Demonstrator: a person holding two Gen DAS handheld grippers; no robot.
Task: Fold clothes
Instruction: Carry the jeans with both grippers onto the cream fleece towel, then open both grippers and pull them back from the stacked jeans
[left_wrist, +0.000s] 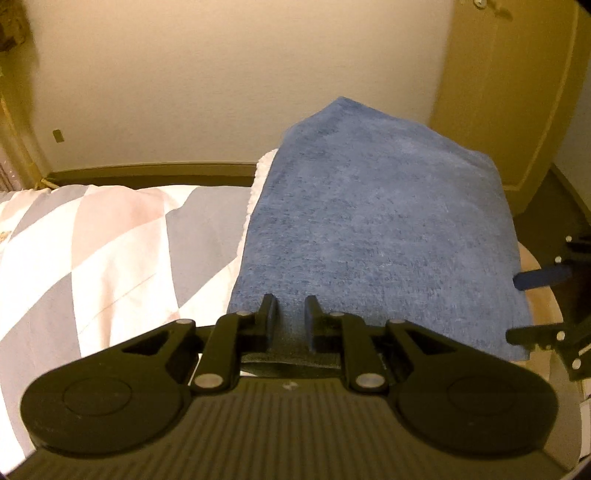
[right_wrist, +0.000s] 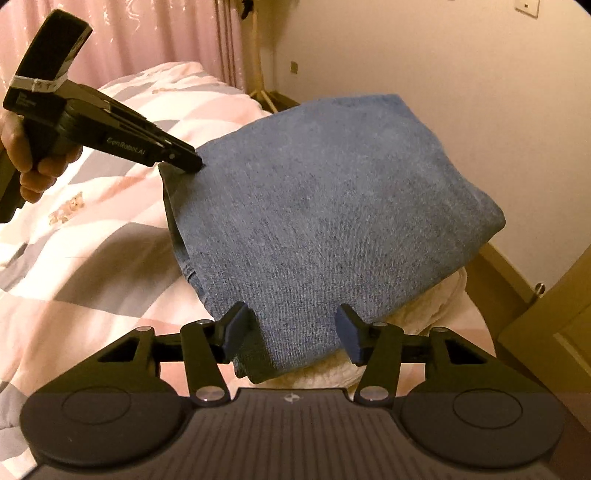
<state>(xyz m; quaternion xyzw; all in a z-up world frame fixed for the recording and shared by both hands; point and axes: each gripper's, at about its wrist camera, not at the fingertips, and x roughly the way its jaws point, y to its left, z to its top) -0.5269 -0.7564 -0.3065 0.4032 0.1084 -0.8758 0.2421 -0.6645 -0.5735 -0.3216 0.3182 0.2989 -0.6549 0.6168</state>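
Jeans (right_wrist: 325, 206): folded into a thick blue pad on the bed (left_wrist: 110, 236) | left gripper (left_wrist: 290, 314): narrow, pinching near edge | right gripper (right_wrist: 291, 332): wide, straddling near corner, gripping nothing | progress: apparently nearly done; final tidying or placing left.

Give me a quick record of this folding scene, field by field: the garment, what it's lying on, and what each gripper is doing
garment: folded blue denim piece
under it: white fluffy fabric on a pink, grey and white checked quilt
left gripper: closed on the denim's near edge; in the right wrist view it pinches a corner
right gripper: open, fingers either side of the denim's near edge, not gripping
hand: holds the left gripper's handle
background: pink curtain, cream wall
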